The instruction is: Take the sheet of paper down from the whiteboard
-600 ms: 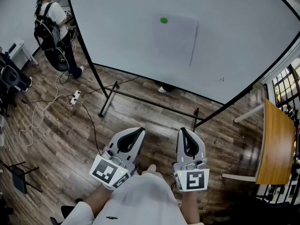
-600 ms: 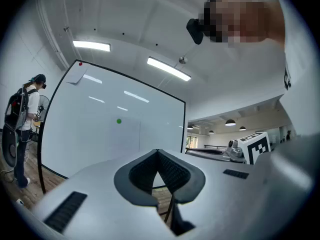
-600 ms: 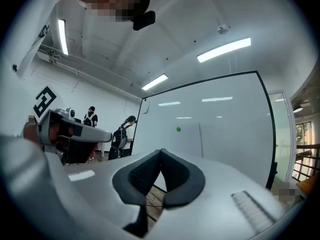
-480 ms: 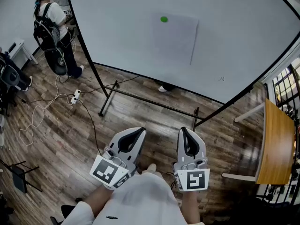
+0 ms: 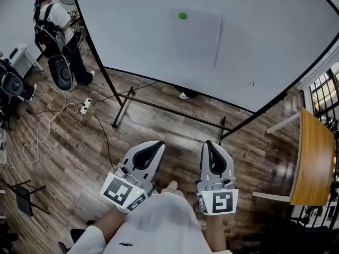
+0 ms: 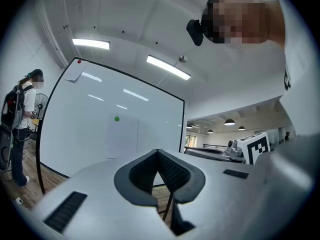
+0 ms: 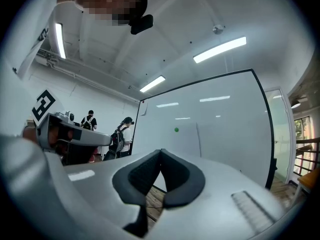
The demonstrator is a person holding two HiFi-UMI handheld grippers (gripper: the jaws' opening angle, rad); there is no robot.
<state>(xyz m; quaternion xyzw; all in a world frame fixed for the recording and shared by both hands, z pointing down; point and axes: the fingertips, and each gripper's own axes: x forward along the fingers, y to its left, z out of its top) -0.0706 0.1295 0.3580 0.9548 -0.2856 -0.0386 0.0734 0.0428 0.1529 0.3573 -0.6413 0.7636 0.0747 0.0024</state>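
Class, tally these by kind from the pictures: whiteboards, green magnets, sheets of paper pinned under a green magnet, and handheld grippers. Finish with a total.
Whiteboard: 1
Green magnet: 1
Sheet of paper under that magnet: 1
Grippers: 2 (left gripper, right gripper)
Total: 5

Person (image 5: pixel 50 23); power strip (image 5: pixel 85 107) — wooden table (image 5: pixel 312 163)
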